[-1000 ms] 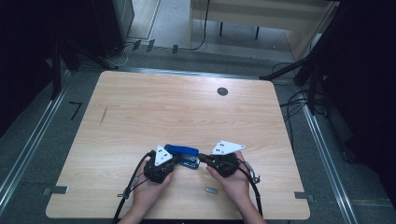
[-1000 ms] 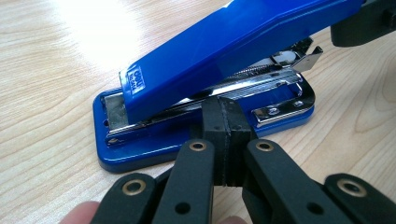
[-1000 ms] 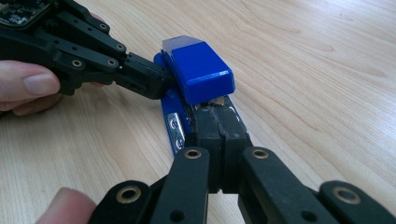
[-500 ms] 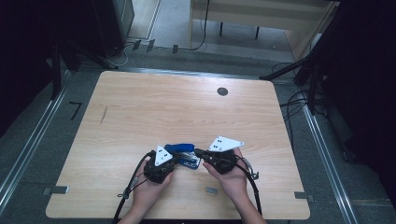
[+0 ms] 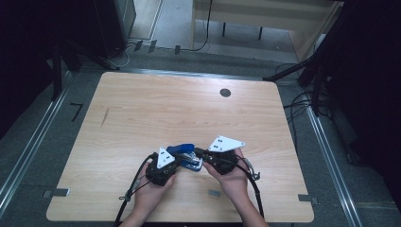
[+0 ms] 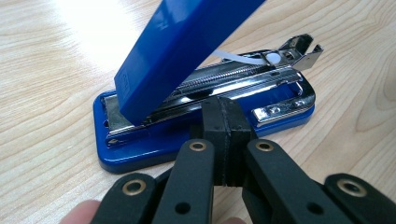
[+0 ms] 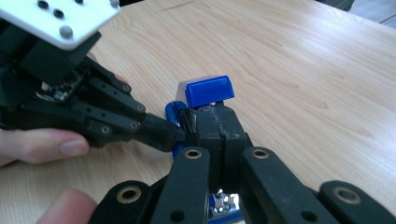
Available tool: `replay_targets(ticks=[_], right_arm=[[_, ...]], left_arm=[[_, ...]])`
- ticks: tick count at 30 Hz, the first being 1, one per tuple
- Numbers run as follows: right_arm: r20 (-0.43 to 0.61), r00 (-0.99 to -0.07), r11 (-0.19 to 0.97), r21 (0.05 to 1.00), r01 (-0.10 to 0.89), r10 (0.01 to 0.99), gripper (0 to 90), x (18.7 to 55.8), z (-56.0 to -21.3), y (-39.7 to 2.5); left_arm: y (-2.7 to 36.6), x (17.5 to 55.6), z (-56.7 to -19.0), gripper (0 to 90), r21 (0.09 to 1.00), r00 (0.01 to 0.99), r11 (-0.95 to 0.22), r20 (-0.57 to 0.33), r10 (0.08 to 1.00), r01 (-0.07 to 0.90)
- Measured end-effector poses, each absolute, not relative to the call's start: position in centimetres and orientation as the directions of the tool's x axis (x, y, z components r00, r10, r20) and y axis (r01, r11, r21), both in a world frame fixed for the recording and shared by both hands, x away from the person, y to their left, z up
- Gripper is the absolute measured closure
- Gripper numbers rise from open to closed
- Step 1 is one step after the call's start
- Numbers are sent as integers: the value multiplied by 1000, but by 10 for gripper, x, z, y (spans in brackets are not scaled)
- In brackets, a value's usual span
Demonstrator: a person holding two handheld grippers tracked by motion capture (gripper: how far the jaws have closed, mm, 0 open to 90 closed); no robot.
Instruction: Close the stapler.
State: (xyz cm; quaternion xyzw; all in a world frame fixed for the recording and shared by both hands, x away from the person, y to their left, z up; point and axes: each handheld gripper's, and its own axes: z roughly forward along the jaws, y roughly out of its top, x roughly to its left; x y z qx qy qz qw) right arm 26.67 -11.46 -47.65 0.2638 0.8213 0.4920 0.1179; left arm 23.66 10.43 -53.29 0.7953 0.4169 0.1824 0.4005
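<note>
Blue stapler [image 6: 205, 100]: on the wooden table [image 5: 189, 113], near its front edge, lid raised, between both grippers. Left gripper [image 6: 223, 140]: jaws pressed together, against stapler's side. Right gripper [image 7: 215, 135]: jaws pressed together at stapler's end. Small metal piece [image 5: 214, 192]: near right hand [image 5: 234, 182].

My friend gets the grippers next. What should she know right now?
Left gripper: jaws shut, tips against the side of the blue stapler.
Right gripper: jaws shut, tips at the stapler's other end.
The stapler sits on the table near the front edge, between both grippers.
Done: its blue top is swung up, and the metal staple channel is open.
Left: probably loading or closing it; a small grey piece lies by the right hand.
</note>
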Motion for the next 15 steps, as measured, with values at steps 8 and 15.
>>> replay_targets(ticks=[8,15], right_arm=[[55,-840,378,876,300,539,900,269,-468,-106],[46,-846,380,880,287,532,900,271,-462,-99]], left_arm=[[104,236,-533,900,788,588,-337,-38,808,514],[104,236,-533,900,790,587,-335,-39,809,514]])
